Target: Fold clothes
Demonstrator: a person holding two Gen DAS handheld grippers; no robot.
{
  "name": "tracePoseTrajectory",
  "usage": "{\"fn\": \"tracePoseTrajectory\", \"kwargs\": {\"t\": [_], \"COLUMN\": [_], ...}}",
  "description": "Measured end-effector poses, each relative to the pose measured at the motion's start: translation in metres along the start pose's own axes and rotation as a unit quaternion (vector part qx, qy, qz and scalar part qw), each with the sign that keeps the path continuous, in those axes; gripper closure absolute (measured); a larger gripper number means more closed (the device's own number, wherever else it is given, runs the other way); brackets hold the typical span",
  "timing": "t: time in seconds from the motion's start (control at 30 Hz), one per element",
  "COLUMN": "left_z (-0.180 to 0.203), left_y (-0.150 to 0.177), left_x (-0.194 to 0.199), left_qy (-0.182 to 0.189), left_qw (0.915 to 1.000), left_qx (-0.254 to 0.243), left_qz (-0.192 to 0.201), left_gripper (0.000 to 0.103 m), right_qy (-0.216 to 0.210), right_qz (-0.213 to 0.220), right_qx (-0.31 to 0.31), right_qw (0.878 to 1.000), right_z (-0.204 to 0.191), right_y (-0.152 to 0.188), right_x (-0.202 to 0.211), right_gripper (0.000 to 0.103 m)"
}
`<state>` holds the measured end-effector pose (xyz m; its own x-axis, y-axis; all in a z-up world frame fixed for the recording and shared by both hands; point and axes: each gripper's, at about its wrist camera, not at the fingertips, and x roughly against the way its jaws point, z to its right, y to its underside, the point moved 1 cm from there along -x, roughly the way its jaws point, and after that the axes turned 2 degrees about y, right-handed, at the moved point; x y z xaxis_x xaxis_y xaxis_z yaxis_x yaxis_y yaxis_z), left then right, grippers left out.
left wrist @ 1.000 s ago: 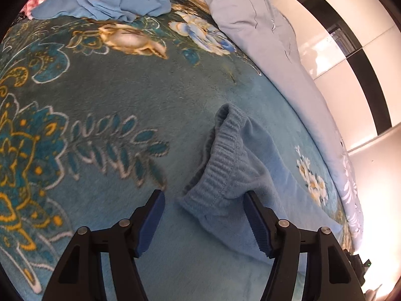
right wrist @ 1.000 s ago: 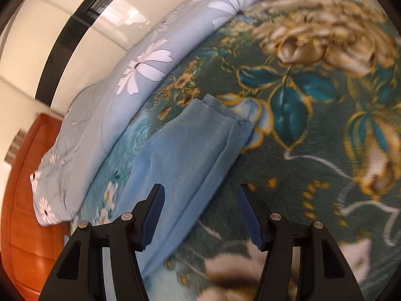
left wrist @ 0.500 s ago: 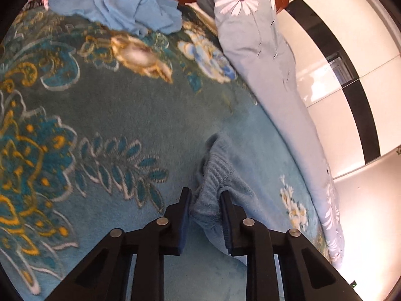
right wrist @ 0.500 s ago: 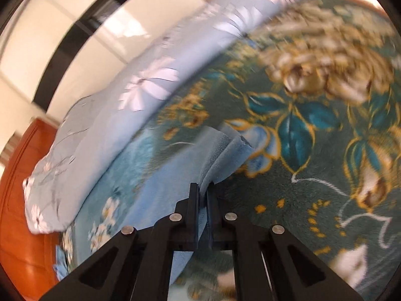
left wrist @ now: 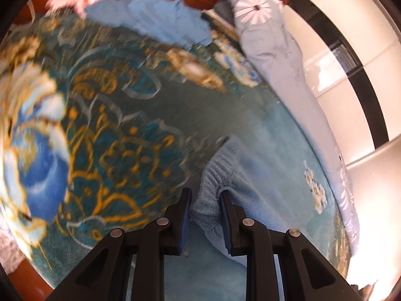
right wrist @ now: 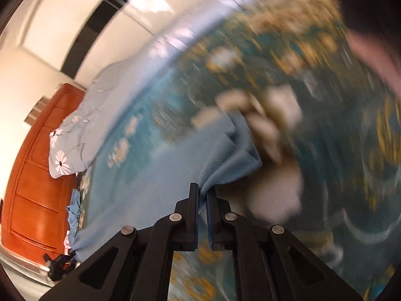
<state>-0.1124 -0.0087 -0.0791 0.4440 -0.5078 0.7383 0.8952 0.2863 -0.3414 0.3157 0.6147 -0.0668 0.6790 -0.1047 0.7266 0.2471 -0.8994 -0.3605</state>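
Bed surface: teal floral blanket (left wrist: 155, 115) fills the field ahead of both sets of fingers; pattern is motion-blurred in both views. A pale blue daisy-print quilt (left wrist: 280, 57) runs along its far edge, right of the left fingers.

Task item: light blue knit garment (right wrist: 155, 175), soft fleecy face, spread long across the blanket. In the right wrist view it stretches away to the left of the fingers, with its folded end bunched just ahead of the tips. Its ribbed waistband (left wrist: 215, 175) stands puckered between the left fingers.

Left gripper (left wrist: 204, 215): narrow, clamped on the ribbed band. Right gripper (right wrist: 203, 195): nearly closed, pinching a thin edge of the garment.

Beyond: crumpled blue cloth (left wrist: 160, 22) well ahead of the left fingers.
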Motion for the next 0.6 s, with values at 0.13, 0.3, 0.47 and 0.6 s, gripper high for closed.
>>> {"fn": "tracePoseTrajectory", "kwargs": {"t": [0.13, 0.3, 0.47, 0.6], "left_z": [-0.005, 0.012, 0.016, 0.002], "left_y": [0.003, 0.009, 0.019, 0.021], "left_x": [0.002, 0.021, 0.049, 0.072], "left_qy": [-0.001, -0.052, -0.133, -0.147], "left_qw": [1.0000, 0.9953, 0.9800, 0.9763], "left_qx": [-0.007, -0.078, -0.119, -0.103], "left_qz": [-0.002, 0.025, 0.088, 0.120], "left_gripper": [0.072, 0.053, 0.046, 0.039], "right_qy": [0.011, 0.035, 0.006, -0.008], "right_qz": [0.009, 0.038, 0.055, 0.060], "right_qx": [-0.031, -0.006, -0.007, -0.001], "right_qw": [0.999, 0.999, 0.998, 0.998], "right_z": [0.021, 0.018, 0.010, 0.007], "right_y": [0.009, 0.001, -0.013, -0.021], "right_x": [0.008, 0.031, 0.029, 0.029], "right_gripper": [0.096, 0.095, 0.094, 0.083]}}
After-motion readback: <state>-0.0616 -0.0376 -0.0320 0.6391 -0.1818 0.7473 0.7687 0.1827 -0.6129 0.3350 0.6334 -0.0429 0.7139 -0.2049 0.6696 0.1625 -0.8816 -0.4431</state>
